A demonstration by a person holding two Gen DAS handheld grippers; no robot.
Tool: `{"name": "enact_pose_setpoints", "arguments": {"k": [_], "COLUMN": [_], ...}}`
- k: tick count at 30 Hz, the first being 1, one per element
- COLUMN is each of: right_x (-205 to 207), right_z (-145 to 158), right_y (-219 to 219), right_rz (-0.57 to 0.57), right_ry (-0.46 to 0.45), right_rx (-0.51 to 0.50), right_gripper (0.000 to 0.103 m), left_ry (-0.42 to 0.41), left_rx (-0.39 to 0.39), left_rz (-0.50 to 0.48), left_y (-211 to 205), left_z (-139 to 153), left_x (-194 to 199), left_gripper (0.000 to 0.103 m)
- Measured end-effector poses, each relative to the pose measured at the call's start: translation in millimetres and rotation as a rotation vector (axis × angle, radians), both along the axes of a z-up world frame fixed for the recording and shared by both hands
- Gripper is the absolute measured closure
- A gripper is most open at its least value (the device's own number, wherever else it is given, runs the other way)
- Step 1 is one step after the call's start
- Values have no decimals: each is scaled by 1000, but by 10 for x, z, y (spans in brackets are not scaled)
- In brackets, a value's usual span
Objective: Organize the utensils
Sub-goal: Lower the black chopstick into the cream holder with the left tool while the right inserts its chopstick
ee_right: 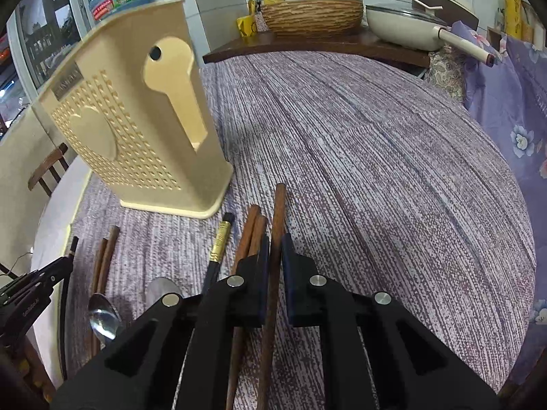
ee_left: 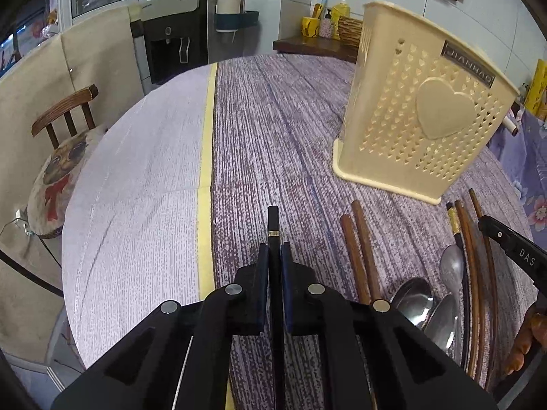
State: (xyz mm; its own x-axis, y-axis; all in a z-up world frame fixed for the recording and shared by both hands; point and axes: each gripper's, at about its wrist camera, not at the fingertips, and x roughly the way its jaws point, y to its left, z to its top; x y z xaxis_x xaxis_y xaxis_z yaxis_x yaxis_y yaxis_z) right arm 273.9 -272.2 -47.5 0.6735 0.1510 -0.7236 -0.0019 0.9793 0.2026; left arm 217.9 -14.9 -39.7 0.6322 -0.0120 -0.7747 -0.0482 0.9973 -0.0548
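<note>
My left gripper (ee_left: 274, 251) is shut on a black chopstick (ee_left: 273, 220) with a gold band, held above the purple tablecloth. My right gripper (ee_right: 275, 242) is shut on a brown wooden chopstick (ee_right: 278, 212). A cream perforated utensil holder (ee_left: 424, 109) with a heart stands on the table ahead and right of the left gripper; it also shows in the right wrist view (ee_right: 136, 116), ahead and left. Loose brown chopsticks (ee_left: 360, 242), a black gold-banded chopstick (ee_right: 220, 242) and steel spoons (ee_left: 424, 302) lie on the cloth between the grippers.
A wooden chair (ee_left: 65, 112) with a cushion stands left of the table. A wooden shelf (ee_right: 307, 46) beyond the far table edge carries a wicker basket (ee_right: 312, 15), a white pan (ee_right: 407, 25) and bottles. A floral cloth (ee_right: 506, 78) lies right.
</note>
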Motion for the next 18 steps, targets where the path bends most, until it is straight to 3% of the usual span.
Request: {"name": "enact_pose_setpoints", "arguments": {"k": [18], "right_x": [-663], "right_z": [989], "right_y": [-270], "right_rz": [102], "right_ry": [-261], "right_rx": [135], "right_gripper": [95], "left_ry": [-280], "left_rx": [-79], "left_rz": [-70], "left_y": [94], "left_z": [1028], "left_x": [-318], "left_gripper": [95]}}
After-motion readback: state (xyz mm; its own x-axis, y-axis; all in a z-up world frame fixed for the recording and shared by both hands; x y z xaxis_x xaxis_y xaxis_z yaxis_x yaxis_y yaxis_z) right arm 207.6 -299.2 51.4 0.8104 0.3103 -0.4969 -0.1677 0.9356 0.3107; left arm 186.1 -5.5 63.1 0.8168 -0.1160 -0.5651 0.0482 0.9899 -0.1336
